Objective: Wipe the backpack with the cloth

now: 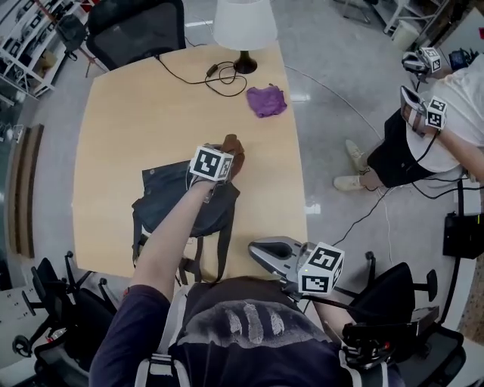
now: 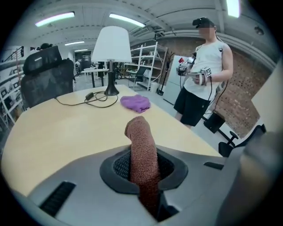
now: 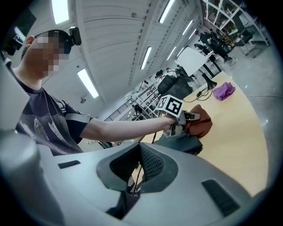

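Firmly pinched between the jaws of the left gripper (image 1: 224,160), the brown cloth (image 2: 142,150) is held over the upper right corner of the dark backpack (image 1: 178,200), which is laid flat on the desk (image 1: 136,113). The right gripper (image 1: 266,249) is held at the desk's near edge, well apart from the backpack, jaws drawn together on nothing.

Rough looped terry, matt and rust-coloured, on the brown cloth (image 2: 142,150) pinched in the left gripper (image 2: 144,176). Smooth matt grey plastic over both gripper shells, with ribbed black pads, seemingly rubber, inside the right gripper (image 3: 135,185). Shows dull, dark blue-grey woven fabric on the backpack (image 1: 178,204), its webbing straps alike. Looks like pale wood-grain, smooth with a faint sheen, on the table (image 1: 136,113). Soft, crumpled purple cloth (image 1: 266,100) at far right. Polished, reflective grey floor (image 1: 333,83). Plain matt white lampshade (image 1: 243,23).
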